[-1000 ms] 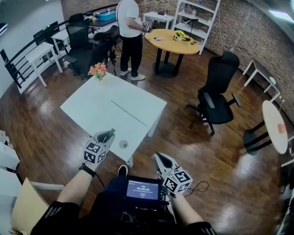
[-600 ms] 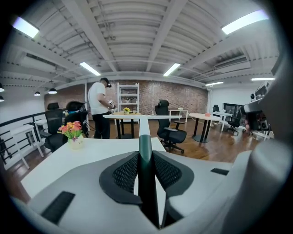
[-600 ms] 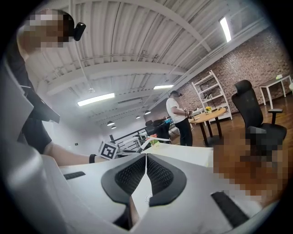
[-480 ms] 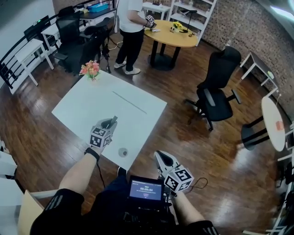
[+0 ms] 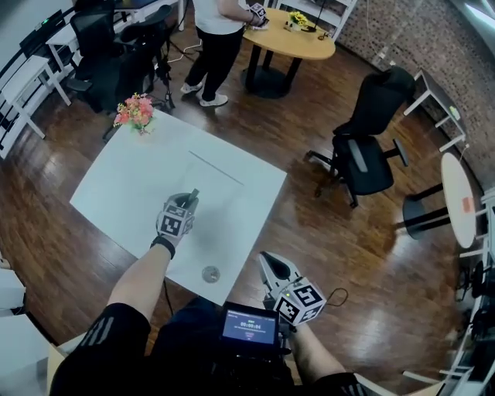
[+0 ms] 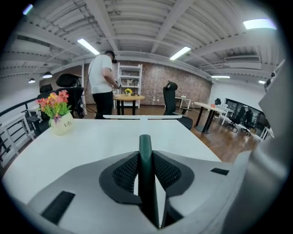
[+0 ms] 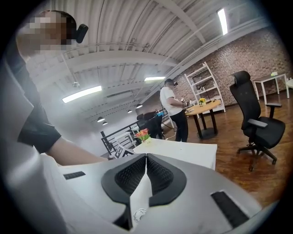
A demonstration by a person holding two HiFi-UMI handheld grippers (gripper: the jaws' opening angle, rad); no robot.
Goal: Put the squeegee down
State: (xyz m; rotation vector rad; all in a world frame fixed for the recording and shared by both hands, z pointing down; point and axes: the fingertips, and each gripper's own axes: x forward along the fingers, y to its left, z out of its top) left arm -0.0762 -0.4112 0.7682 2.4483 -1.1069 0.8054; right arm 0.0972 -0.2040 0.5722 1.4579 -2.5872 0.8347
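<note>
My left gripper (image 5: 188,203) (image 6: 145,160) is shut on the dark green handle (image 6: 145,148) of the squeegee. Its pale shaft runs forward over the white table (image 5: 116,186) to the long thin blade (image 5: 216,168) (image 6: 142,117), which lies crosswise near the table's far side. Whether the blade touches the tabletop I cannot tell. My right gripper (image 5: 269,267) (image 7: 146,157) hangs off the table's near corner, shut, with nothing between its pads.
A pot of flowers (image 5: 136,113) (image 6: 57,114) stands at the table's far left corner. A small round object (image 5: 210,273) lies near its front corner. A black office chair (image 5: 371,147) stands to the right. A person (image 5: 216,23) stands by a round wooden table (image 5: 298,39).
My left gripper has moved forward and down from the table's near edge to over its middle, carrying the squeegee with it. The right gripper stays low by the near corner.
</note>
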